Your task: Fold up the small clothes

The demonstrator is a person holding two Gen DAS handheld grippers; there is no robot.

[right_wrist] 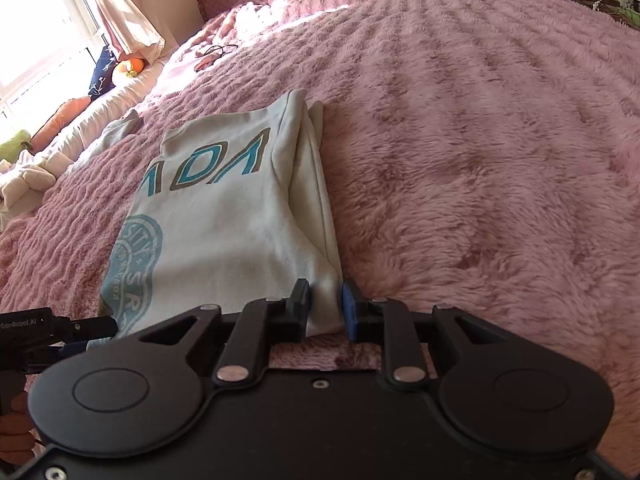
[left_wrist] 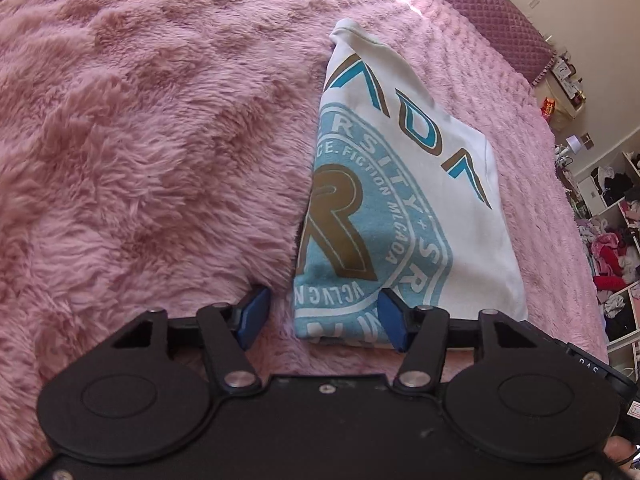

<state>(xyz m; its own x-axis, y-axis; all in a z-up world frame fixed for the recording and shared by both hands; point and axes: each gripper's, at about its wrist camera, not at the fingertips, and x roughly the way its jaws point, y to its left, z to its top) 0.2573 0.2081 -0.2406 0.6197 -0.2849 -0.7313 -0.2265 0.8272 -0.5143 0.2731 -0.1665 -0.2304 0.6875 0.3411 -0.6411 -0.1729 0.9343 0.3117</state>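
A white T-shirt (left_wrist: pixel 420 184) with a light-blue and brown round print lies folded lengthwise on a fluffy pink blanket (left_wrist: pixel 140 140). My left gripper (left_wrist: pixel 322 312) is open, its blue pads straddling the shirt's near left corner at the hem. In the right wrist view the same shirt (right_wrist: pixel 224 216) shows its folded right edge. My right gripper (right_wrist: pixel 326 308) has its jaws close around the near right corner of the shirt, cloth between the pads. The left gripper also shows in the right wrist view (right_wrist: pixel 60 332) at the lower left.
The pink blanket (right_wrist: pixel 480 140) covers a bed with a quilted purple headboard (left_wrist: pixel 500 12). Shelves of clothes (left_wrist: pixel 616 240) stand to the right of the bed. Cushions and soft toys (right_wrist: pixel 72 112) lie by a window at the far left.
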